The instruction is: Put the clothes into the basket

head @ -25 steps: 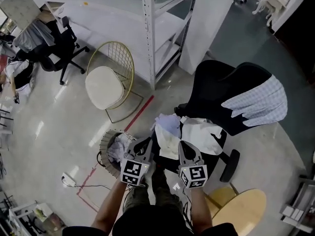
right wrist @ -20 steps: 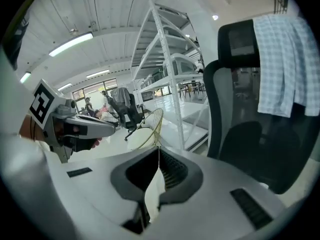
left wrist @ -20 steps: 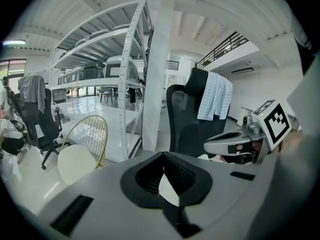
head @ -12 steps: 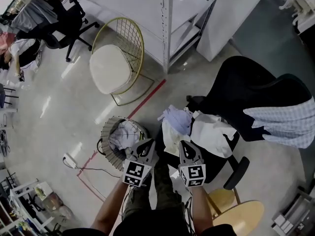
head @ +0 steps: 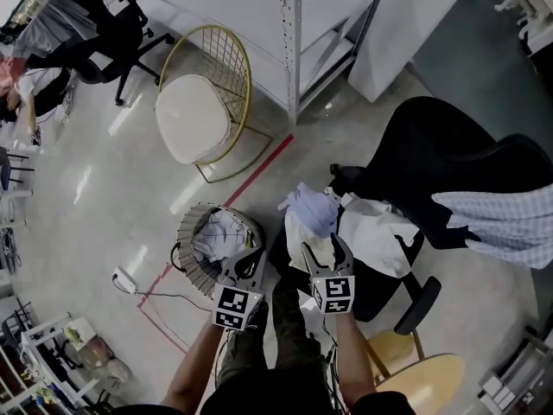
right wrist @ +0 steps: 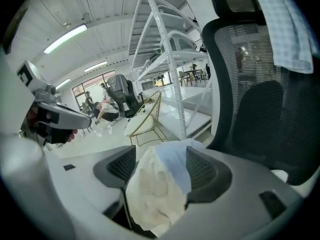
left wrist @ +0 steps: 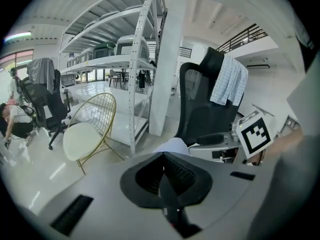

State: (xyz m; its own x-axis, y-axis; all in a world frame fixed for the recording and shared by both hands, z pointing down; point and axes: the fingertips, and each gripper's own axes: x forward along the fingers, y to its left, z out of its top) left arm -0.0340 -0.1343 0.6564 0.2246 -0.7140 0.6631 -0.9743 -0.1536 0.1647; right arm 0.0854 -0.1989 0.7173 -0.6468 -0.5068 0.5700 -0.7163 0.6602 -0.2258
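A round wire basket (head: 187,229) stands on the floor with crumpled pale clothes (head: 216,236) inside. Right of it, a cream cloth (head: 301,233), a pale blue one (head: 313,207) and a white one (head: 373,232) are heaped on a black office chair's seat. My right gripper (head: 326,251) hangs at the heap's near edge. Its jaws have just been opening and stand wide, with the cream cloth (right wrist: 150,189) and pale blue cloth (right wrist: 172,159) between them. My left gripper (head: 251,262) is shut and empty beside the basket, its pads (left wrist: 172,176) meeting.
A blue checked shirt (head: 501,219) drapes over the black chair's back (head: 449,154). A gold wire chair (head: 194,119) and white shelving (head: 289,41) stand beyond the basket. A wooden stool (head: 415,379) is at my right. A cable and power strip (head: 125,279) lie left.
Both grippers have sunk toward the heap and the basket. The right jaws, shut in both earlier frames, now stand wide around the cloth. The left stays shut.
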